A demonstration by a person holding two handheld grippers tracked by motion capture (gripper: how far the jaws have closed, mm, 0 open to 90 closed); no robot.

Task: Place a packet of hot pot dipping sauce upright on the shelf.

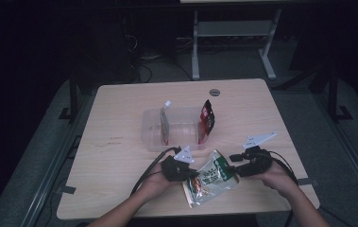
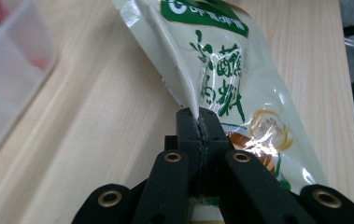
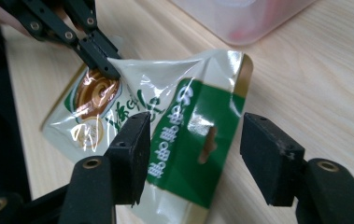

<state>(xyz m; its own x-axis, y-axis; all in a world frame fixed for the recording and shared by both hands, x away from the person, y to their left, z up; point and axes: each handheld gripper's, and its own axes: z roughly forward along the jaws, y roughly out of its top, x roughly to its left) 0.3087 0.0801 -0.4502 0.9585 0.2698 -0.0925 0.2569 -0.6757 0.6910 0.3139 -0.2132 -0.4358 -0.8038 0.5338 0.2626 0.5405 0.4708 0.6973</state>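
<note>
A cream and green snack packet (image 1: 209, 178) lies flat on the wooden table near its front edge, between my two hands. My left gripper (image 1: 196, 174) is shut on a pinched-up fold of the packet (image 2: 221, 70), and the film rises in a ridge from the closed pads (image 2: 199, 122). From the right, my right gripper (image 1: 235, 169) stands open, its pads either side of the packet's green top strip (image 3: 184, 121) with its hang hole; the midpoint of the gripper (image 3: 198, 140) is over that strip. The left gripper (image 3: 104, 65) also appears at the packet's far end.
A clear plastic bin (image 1: 148, 127) sits mid-table behind the packet, with a red packet (image 1: 207, 120) and a pale packet (image 1: 165, 124) standing upright in it. Bin corners show close by (image 2: 6, 70) (image 3: 249, 18). The table's front edge is just behind my hands.
</note>
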